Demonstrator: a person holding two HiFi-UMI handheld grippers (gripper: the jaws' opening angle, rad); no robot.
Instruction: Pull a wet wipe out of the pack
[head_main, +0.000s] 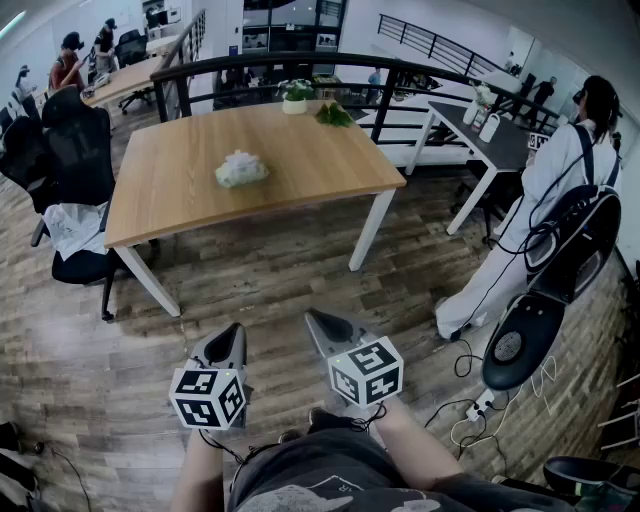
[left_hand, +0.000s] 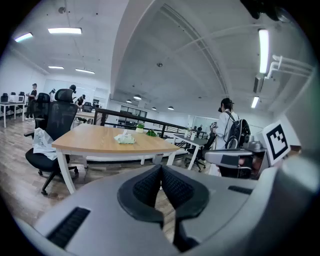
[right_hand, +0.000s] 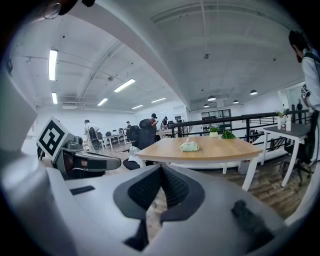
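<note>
The wet wipe pack looks to me like a light, soft pouch that will slide or lift off the wood if I tug at it alone, and the wipe itself is likely damp, limp and easy to tear. So I judge the place to pinch is the white tuft standing out of the top, low on the tuft, while the other gripper pins the pouch by one end. The pack is pale green, crumpled and rounded, white on top. It lies near the middle of the wooden table, well short of the plant pot at the far edge. My left gripper and right gripper are both closed on nothing, pads together, low over the floor and well apart from the table.
</note>
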